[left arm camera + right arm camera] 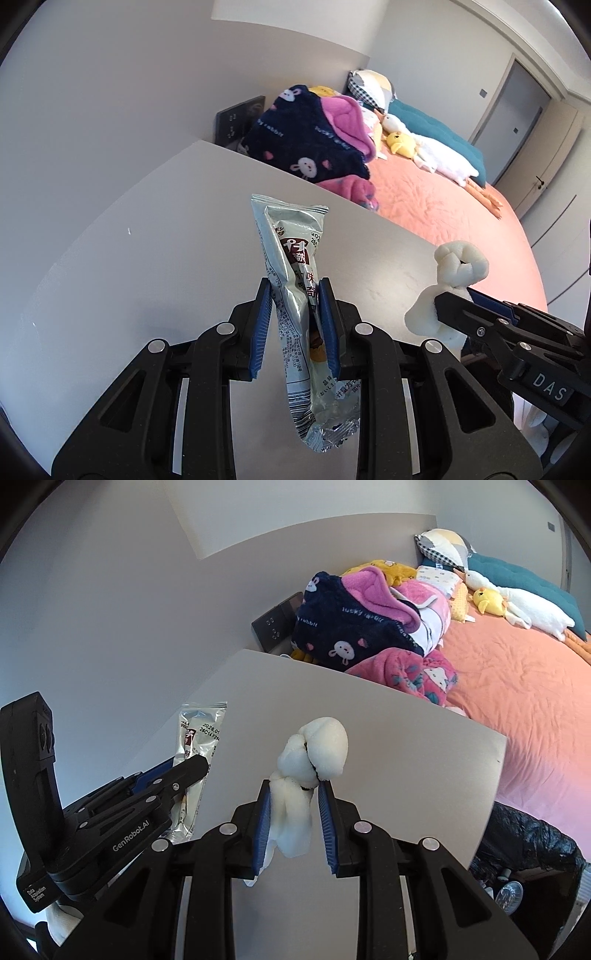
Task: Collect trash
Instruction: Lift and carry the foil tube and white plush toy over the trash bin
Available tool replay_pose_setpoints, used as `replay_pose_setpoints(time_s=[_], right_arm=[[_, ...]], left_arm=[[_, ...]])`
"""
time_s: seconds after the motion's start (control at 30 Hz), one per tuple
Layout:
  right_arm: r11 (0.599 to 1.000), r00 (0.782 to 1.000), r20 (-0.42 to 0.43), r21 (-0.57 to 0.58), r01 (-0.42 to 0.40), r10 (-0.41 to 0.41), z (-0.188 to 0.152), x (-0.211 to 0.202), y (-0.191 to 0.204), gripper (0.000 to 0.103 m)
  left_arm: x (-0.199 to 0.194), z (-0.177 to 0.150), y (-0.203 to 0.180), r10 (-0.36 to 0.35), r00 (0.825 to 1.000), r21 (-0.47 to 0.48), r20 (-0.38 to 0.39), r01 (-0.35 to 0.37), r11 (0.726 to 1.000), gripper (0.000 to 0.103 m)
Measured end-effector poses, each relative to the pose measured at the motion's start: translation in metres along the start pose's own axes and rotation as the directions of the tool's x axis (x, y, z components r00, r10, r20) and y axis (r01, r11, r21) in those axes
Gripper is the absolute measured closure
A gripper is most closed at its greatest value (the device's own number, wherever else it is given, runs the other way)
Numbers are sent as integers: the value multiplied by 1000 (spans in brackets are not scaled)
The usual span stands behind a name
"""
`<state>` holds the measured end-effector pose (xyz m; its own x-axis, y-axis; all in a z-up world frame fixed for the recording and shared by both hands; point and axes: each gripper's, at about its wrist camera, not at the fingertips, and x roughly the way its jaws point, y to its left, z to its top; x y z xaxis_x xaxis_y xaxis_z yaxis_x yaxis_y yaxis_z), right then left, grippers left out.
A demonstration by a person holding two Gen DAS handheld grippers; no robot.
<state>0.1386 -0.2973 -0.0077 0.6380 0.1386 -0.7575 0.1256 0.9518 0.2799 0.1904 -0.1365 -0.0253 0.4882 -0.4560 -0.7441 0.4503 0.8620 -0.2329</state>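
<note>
The left gripper (295, 325) is clamped on a silver snack wrapper (295, 295), which stands up between its blue pads and hangs crumpled below them, clear of the grey table (147, 258). Just to that gripper's right, the right gripper (293, 812) is clenched on a wad of white tissue (314, 753), also held above the table.

Both pieces of trash look picked up, so the step in hand is carrying them off. The next move calls for swinging both grippers to the bin lined with a black bag (528, 834), which sits low past the table's right edge, then letting go over its mouth.

Beyond the table lies a bed (517, 686) with piled blankets (351, 627). The table's right corner stands between grippers and bin; the two grippers ride close together, so they could bump.
</note>
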Motion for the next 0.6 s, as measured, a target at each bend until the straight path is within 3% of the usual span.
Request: replay_pose_setpoints(time_s=[0.6], right_arm=[[999, 999, 29, 44, 31, -33, -51, -71, -40, 76]], left_arm=[[-23, -35, -72, -68, 997, 99, -31, 71, 993, 78]])
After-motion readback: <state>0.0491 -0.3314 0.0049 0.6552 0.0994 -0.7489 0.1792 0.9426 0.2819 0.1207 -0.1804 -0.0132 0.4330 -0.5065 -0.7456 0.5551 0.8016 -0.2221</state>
